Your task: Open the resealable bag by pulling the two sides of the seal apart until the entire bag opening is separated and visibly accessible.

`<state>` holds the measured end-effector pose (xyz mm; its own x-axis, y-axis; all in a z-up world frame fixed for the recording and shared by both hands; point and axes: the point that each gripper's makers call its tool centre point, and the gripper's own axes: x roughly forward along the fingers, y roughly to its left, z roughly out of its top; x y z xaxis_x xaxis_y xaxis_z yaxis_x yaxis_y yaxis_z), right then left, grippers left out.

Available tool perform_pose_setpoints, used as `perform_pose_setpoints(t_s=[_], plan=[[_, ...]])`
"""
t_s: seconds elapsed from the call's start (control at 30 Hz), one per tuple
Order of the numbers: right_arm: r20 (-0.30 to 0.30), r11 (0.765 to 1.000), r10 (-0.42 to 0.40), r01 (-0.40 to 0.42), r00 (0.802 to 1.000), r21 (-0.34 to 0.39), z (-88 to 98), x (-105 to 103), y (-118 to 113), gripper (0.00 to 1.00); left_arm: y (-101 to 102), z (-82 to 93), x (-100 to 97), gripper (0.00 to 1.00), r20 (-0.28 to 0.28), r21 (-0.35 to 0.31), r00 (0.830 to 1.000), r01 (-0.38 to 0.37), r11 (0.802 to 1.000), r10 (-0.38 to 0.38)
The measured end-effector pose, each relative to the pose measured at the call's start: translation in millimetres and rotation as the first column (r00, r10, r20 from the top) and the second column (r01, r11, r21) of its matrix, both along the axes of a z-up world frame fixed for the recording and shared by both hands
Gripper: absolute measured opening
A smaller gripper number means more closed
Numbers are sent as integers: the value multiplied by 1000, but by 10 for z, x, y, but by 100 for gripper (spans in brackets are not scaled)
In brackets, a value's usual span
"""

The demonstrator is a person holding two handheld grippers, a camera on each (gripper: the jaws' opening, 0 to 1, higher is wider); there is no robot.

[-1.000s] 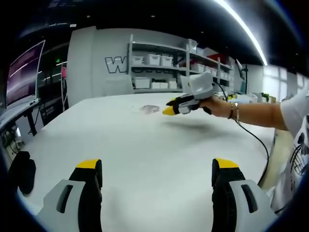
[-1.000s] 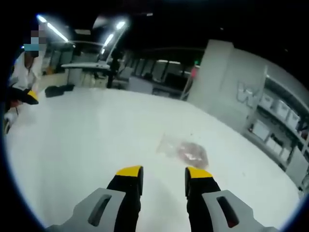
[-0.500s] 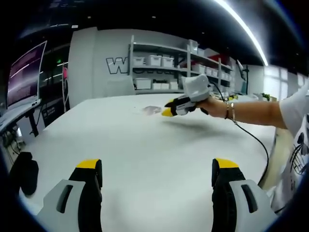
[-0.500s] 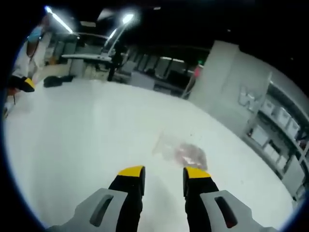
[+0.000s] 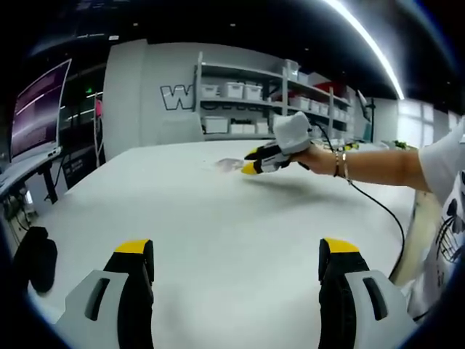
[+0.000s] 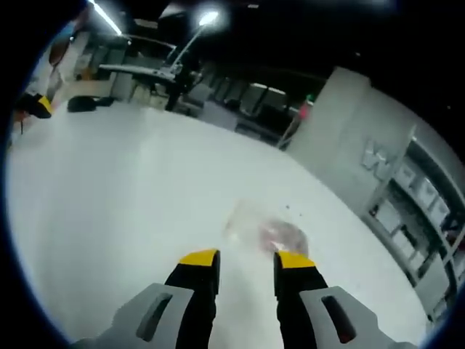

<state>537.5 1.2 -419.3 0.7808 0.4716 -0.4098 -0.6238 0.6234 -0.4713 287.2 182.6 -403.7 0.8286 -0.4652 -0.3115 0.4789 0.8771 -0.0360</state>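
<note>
Resealable bag point(image 6: 267, 231) flat on white table point(image 6: 109, 189), clear plastic with reddish contents, just ahead of right gripper point(image 6: 247, 259) tips; not gripped, jaws parted with a narrow gap. From left gripper view: right gripper point(image 5: 252, 161) held by hand point(image 5: 314, 156), nose at bag point(image 5: 229, 164). Left gripper point(image 5: 236, 251) spread wide, empty, well apart from bag. Cable point(image 5: 381, 211) trailing across table. Shelves with bins point(image 5: 240, 102) behind, monitor point(image 5: 36, 109) at left, black object point(image 5: 35, 258) beside table edge.

A white table point(image 5: 218, 218) carries one clear resealable bag point(image 6: 269, 231).
</note>
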Motion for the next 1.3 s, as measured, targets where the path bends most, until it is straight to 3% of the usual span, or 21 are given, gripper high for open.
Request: perform_pose_setpoints(t_s=[0.17, 0.77, 1.3], plan=[[28, 999, 21, -21, 999, -30, 24, 74, 45, 26, 3, -2, 24, 93, 0, -6, 1000, -5, 1000, 5], [44, 994, 28, -23, 999, -110, -80, 197, 9, 26, 37, -27, 55, 93, -5, -14, 1000, -12, 1000, 12], [94, 972, 70, -47, 993, -231, -94, 252, 60, 26, 77, -7, 74, 93, -1, -20, 1000, -17, 1000, 17]])
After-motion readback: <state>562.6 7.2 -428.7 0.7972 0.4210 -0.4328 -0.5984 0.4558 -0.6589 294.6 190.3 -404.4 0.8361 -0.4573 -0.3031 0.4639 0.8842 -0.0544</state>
